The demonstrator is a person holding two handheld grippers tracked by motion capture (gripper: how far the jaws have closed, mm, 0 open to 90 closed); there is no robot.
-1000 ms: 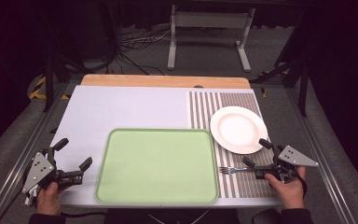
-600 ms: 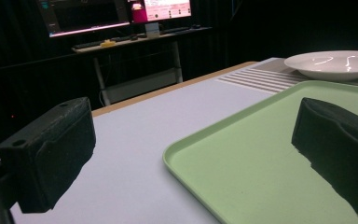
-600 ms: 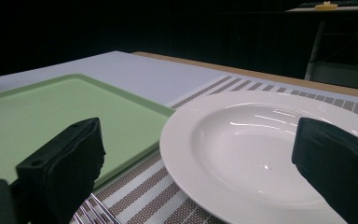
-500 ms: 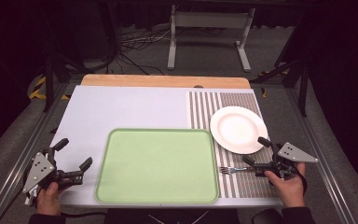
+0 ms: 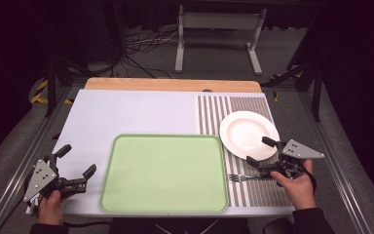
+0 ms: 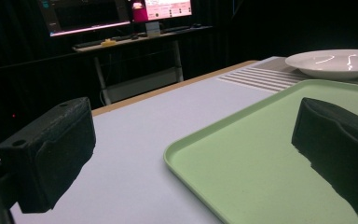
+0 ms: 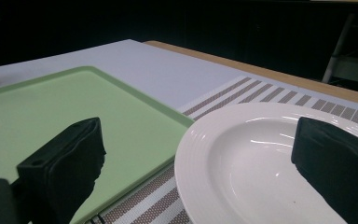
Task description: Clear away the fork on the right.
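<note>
Resting at the table's 5 o'clock corner, the right gripper (image 5: 262, 152) has its jaws spread wide and grasps nothing. Plate (image 5: 249, 134): white, on the striped mat (image 5: 233, 109), at 11 o'clock from that gripper; one jaw tip overlaps its rim. Fork (image 5: 246, 177): on the mat, just at 7 o'clock of the jaws, tines toward the tray (image 5: 165, 173). Left gripper (image 5: 76, 162): at 7 o'clock, jaws released, empty, beside the green tray's left edge.
</note>
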